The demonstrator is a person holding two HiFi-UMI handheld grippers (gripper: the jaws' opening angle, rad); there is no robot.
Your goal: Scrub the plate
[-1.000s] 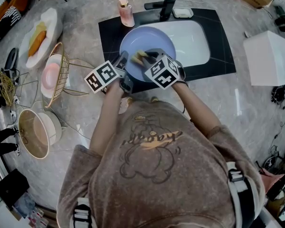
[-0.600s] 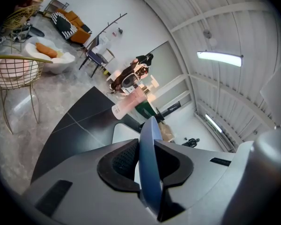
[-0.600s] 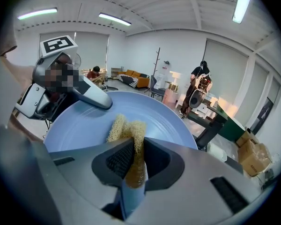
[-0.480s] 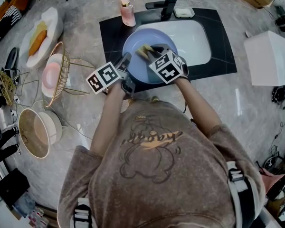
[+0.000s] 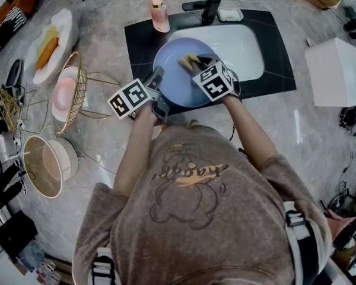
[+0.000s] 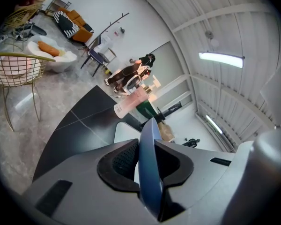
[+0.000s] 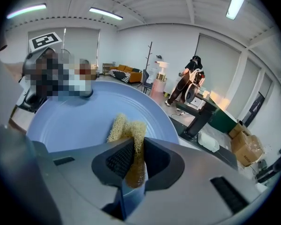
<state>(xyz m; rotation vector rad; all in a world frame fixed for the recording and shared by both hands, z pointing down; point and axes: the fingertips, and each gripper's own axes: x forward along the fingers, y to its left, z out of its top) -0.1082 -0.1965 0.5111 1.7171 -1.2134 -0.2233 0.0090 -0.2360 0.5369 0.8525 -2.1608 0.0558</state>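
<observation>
Head view: a round, smooth, pale blue plate (image 5: 175,79) is held tilted over the white oval basin (image 5: 246,52), which is set in a black slab on a marble-patterned counter. The left gripper (image 5: 156,81) is clamped on the plate's near-left rim. The right gripper (image 5: 196,60) pinches a coarse, fibrous yellow scrubber (image 5: 187,60) against the plate's face. Since a second ago the scrubber and the right gripper have travelled from the plate's near-left part to its far right part; the left gripper has kept its place. A pink soap bottle (image 5: 159,16) and a black faucet (image 5: 205,5) stand behind the basin. To the left, a gold wire basket (image 5: 77,70) holds a pink dish (image 5: 63,95), and a white dish (image 5: 62,31) holds something orange.

Left gripper view: the plate's rim runs edge-on between the ribbed black pads (image 6: 124,159), which stand narrow and press on both its sides.

Right gripper view: the jaws are closed on the folded scrubber, whose frayed end lies on the plate's smooth concave face.
</observation>
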